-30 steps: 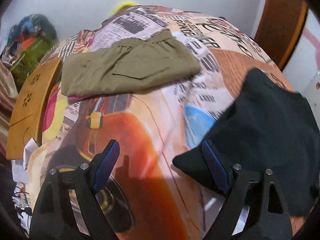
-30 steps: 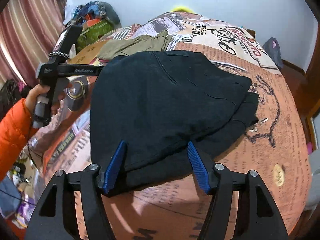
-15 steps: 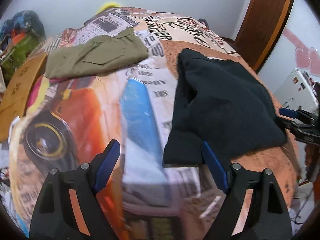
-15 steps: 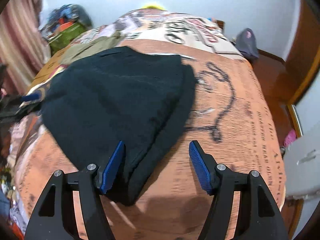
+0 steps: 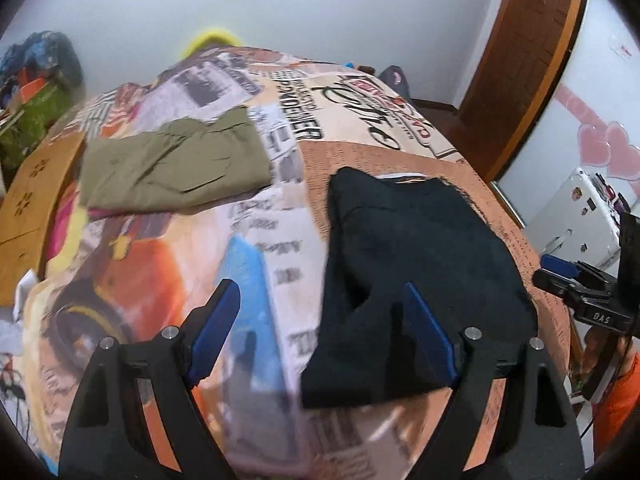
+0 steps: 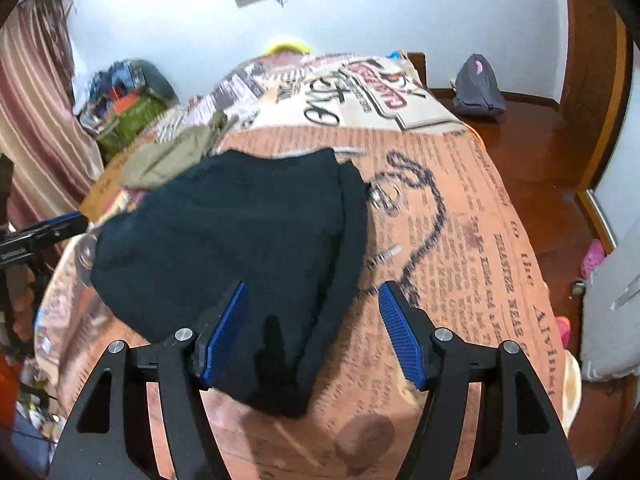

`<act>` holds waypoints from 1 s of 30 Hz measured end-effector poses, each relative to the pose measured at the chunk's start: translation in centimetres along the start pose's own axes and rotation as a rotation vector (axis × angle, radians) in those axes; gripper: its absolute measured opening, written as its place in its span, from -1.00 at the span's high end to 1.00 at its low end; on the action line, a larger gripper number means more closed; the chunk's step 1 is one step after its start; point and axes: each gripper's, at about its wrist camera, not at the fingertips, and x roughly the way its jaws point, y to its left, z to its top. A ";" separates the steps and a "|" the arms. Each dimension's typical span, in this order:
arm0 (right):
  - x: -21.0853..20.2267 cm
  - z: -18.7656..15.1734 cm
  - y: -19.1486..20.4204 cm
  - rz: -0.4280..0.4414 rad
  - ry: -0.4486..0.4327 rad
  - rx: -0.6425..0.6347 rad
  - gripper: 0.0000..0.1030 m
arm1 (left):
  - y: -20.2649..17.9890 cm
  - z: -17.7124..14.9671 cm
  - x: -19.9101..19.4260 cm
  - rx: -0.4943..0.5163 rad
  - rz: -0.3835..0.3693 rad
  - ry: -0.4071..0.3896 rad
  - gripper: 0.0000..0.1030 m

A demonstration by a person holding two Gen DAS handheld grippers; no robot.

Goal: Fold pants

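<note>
Black folded pants (image 5: pixel 416 264) lie on the bed's printed sheet; they also show in the right wrist view (image 6: pixel 240 248). My left gripper (image 5: pixel 320 332) is open and empty, above the near left corner of the black pants. My right gripper (image 6: pixel 316 332) is open and empty, above the near right corner of the black pants. The right gripper also shows in the left wrist view (image 5: pixel 560 276), off the bed's right edge. The left gripper shows at the left of the right wrist view (image 6: pixel 60 224).
Olive folded pants (image 5: pixel 176 164) lie at the far left of the bed, also in the right wrist view (image 6: pixel 176 152). A wooden board (image 5: pixel 28 204) stands at the bed's left. Clutter (image 6: pixel 124 100) sits by the curtain. A grey bag (image 6: pixel 478 88) lies on the floor.
Both grippers have swung back toward the near edge of the black pants. The left view turned from the olive pants to the black ones. The pants have not moved.
</note>
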 end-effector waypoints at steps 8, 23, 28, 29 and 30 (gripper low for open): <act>4.1 -0.7 0.0 -0.018 0.062 -0.018 -0.22 | 0.7 -2.4 3.7 0.030 0.060 0.087 -0.64; 1.0 1.9 -0.8 -0.039 -0.030 0.002 -0.23 | -1.2 2.8 2.1 0.076 -0.005 0.012 -0.64; 4.9 2.7 0.7 -0.017 0.022 -0.039 -0.23 | -2.4 2.8 6.6 0.114 0.001 0.092 -0.64; 5.7 2.7 0.8 -0.023 0.032 -0.052 -0.23 | -2.2 2.8 7.1 0.118 0.003 0.103 -0.64; 6.3 2.7 0.6 -0.029 0.039 -0.052 -0.22 | -1.9 2.7 7.5 0.118 -0.007 0.111 -0.64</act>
